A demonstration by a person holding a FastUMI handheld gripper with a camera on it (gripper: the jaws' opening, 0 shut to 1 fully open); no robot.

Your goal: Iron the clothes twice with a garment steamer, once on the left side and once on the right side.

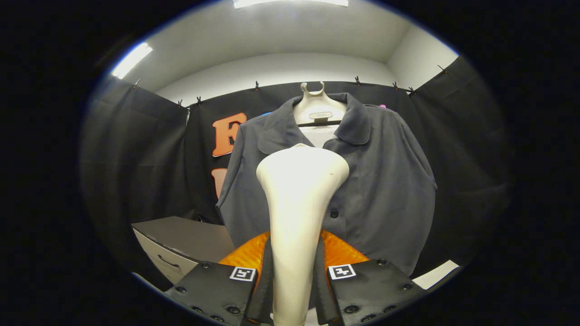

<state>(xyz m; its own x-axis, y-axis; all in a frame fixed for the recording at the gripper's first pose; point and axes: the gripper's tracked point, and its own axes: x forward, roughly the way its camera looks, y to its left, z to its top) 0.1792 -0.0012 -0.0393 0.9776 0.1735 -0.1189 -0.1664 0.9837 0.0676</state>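
Upright, the gripper (293, 276) clamps the steamer (299, 190) before the shirt (385, 181).

At my ten o'clock I see a grey drawer cabinet (181, 244) with a dark handle, standing against the black cloth wall (136, 154). Small clips (257, 85) pin that cloth up along its top edge, and ceiling lights (131, 59) glow overhead.

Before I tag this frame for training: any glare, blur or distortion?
Gripper view: fisheye bends the ceiling lights and booth walls; the cream steamer, clamped between the fingers, is brightly lit and nearly washed out at its head; the dark shirt on its hanger looks sharp, with no motion blur.
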